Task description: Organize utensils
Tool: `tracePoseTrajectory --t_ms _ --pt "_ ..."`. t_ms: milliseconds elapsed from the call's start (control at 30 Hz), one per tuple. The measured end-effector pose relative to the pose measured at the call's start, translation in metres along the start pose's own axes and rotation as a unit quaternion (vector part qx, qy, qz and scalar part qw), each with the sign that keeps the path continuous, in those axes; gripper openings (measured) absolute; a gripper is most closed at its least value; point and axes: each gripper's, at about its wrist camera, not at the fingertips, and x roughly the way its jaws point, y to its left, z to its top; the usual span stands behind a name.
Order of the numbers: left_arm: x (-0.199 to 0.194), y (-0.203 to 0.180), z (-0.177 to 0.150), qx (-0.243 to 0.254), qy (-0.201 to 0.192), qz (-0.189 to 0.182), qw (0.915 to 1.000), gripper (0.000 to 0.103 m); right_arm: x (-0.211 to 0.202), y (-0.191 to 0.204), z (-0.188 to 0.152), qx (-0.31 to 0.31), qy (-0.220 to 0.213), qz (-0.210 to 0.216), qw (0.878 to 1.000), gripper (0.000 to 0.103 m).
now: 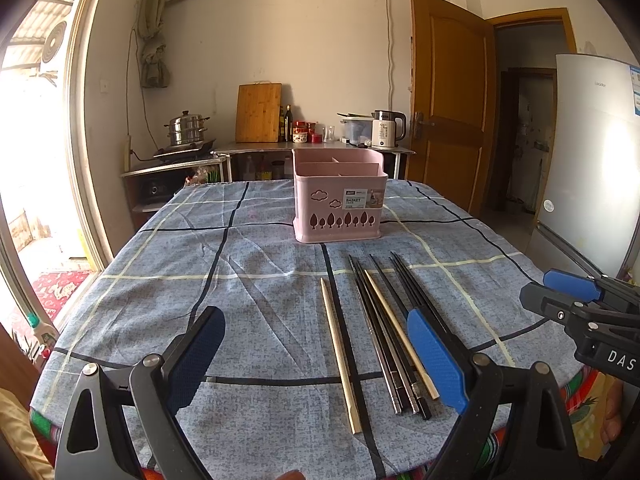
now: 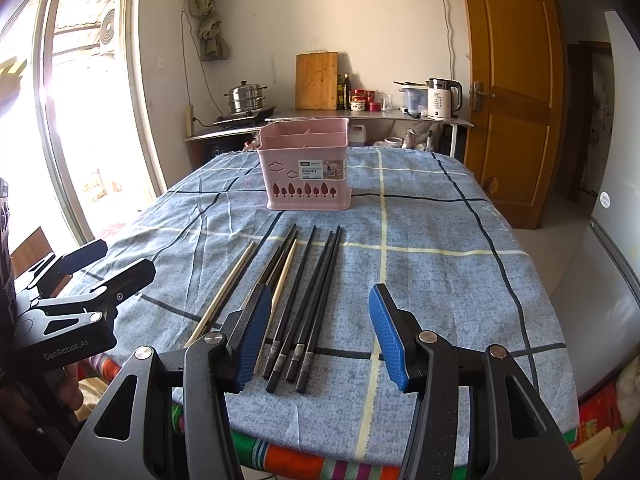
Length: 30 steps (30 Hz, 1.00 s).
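Observation:
A pink utensil basket (image 1: 339, 200) with dividers stands upright mid-table; it also shows in the right wrist view (image 2: 307, 168). Several black chopsticks (image 1: 394, 328) and two pale wooden ones (image 1: 340, 356) lie on the cloth in front of it, pointing toward the basket; they also show in the right wrist view (image 2: 312, 304). My left gripper (image 1: 316, 352) is open above the near ends of the chopsticks, empty. My right gripper (image 2: 316, 336) is open over the black chopsticks, empty. Each gripper shows at the edge of the other's view: the right one (image 1: 576, 300), the left one (image 2: 92, 272).
The table (image 1: 160, 280) wears a blue checked cloth; its front edge is close below both grippers. A counter (image 1: 304, 146) with a cutting board, bottles and a kettle stands behind. A fridge (image 1: 592, 160) is at right, a glass door at left.

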Motion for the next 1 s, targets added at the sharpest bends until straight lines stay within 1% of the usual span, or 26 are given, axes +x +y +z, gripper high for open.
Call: tracePoseTrajectory --t_ms 367,433,533,600,667,800,933,1000 --pt "0.021 0.003 0.004 0.003 0.013 -0.015 0.9998 0.093 0.013 -0.005 0.002 0.005 0.012 0.002 1.0 0.052" --pt "0.027 0.003 0.007 0.005 0.015 -0.023 0.9996 0.093 0.017 -0.006 0.003 0.007 0.013 0.002 1.0 0.052" --pt "0.039 0.004 0.012 0.001 0.022 -0.045 0.9987 0.093 0.024 -0.01 0.005 0.009 0.016 0.001 1.0 0.052" --pt "0.052 0.003 0.016 0.001 0.036 -0.045 0.9983 0.093 0.032 -0.012 0.008 0.01 0.022 0.0 1.0 0.052" --pt "0.066 0.003 0.02 0.006 0.046 -0.05 0.9976 0.091 0.04 -0.015 0.01 0.011 0.028 -0.001 1.0 0.052" --pt "0.098 0.003 0.029 0.019 0.08 -0.047 0.9955 0.082 0.061 -0.019 0.017 0.007 0.044 -0.008 0.999 0.052" --pt "0.133 0.006 0.038 0.013 0.116 -0.037 0.9925 0.076 0.087 -0.025 0.023 0.009 0.07 -0.017 0.997 0.052" --pt "0.153 0.01 0.043 -0.001 0.141 -0.055 0.9885 0.074 0.1 -0.028 0.027 0.012 0.081 -0.019 0.996 0.052"
